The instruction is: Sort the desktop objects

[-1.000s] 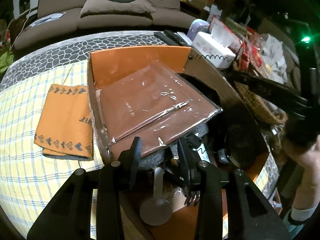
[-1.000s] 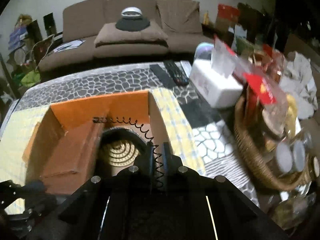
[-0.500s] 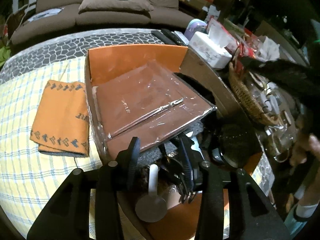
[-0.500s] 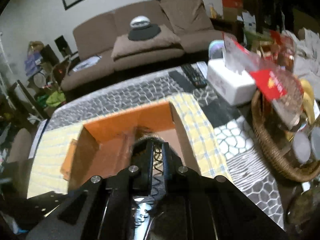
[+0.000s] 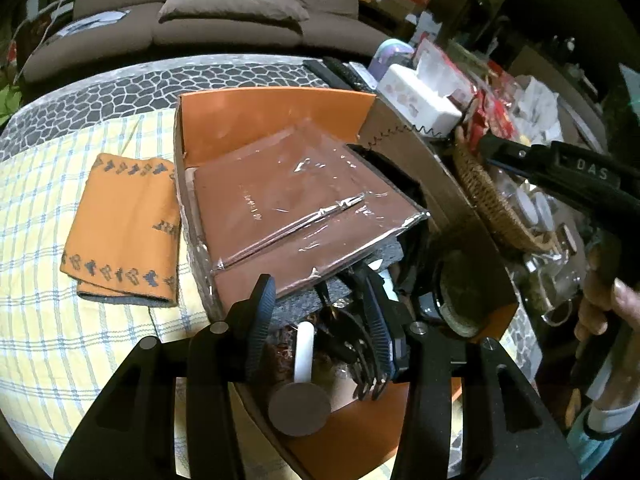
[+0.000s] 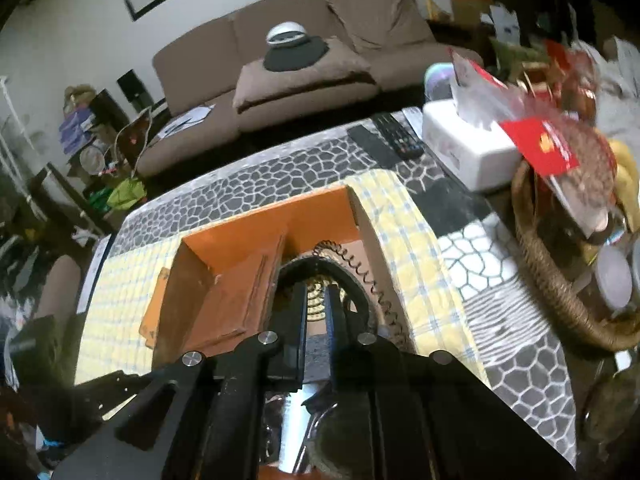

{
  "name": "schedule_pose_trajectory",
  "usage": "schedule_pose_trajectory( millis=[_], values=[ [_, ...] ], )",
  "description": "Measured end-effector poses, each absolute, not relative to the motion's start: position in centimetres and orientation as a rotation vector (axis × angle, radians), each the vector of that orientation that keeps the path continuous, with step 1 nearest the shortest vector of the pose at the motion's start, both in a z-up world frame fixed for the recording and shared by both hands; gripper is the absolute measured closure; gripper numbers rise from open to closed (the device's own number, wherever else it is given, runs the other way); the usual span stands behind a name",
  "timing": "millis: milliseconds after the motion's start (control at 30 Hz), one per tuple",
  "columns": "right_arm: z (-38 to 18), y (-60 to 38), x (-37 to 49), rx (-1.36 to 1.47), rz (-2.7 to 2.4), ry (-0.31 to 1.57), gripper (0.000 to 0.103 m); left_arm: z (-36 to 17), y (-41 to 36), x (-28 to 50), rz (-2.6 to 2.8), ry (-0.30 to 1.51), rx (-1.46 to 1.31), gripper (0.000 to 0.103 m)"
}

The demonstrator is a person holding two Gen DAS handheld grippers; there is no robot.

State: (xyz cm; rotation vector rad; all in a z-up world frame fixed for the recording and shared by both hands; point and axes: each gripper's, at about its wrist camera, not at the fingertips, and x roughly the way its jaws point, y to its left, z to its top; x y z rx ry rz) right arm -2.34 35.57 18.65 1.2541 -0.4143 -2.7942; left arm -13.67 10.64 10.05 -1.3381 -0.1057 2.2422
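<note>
The left tongs [image 5: 320, 312] hang spread and empty over the clutter in the orange box [image 5: 276, 116] on the worktop, while the right tongs [image 6: 316, 304], nearly pressed together and pinching nothing I can make out, risk snagging the coiled cord [image 6: 372, 280] draped over the box's wall.

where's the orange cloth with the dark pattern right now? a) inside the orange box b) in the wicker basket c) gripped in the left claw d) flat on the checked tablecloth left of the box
d: the orange cloth lies flat on the checked tablecloth, just outside the left wall of the orange box, with no claw touching it.
</note>
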Motion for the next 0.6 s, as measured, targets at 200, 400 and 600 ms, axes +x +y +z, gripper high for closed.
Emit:
schedule_pose_trajectory(
  millis=[200,400,600],
  values=[
    [18.1,37.5,-2.2,1.299,-2.899,-0.435,0.082,9.8,10.6,-13.7,2.245,-0.106,-1.352,0.060],
    [17.5,40.3,-1.6,1.255,-2.924,-0.593,0.049,9.8,10.7,-13.8,2.245,-0.105,-1.350,0.060],
    [15.9,38.7,-3.0,1.269,-2.862,-0.527,0.040,9.7,10.8,-13.6,2.244,-0.095,-1.353,0.060]
  ],
)
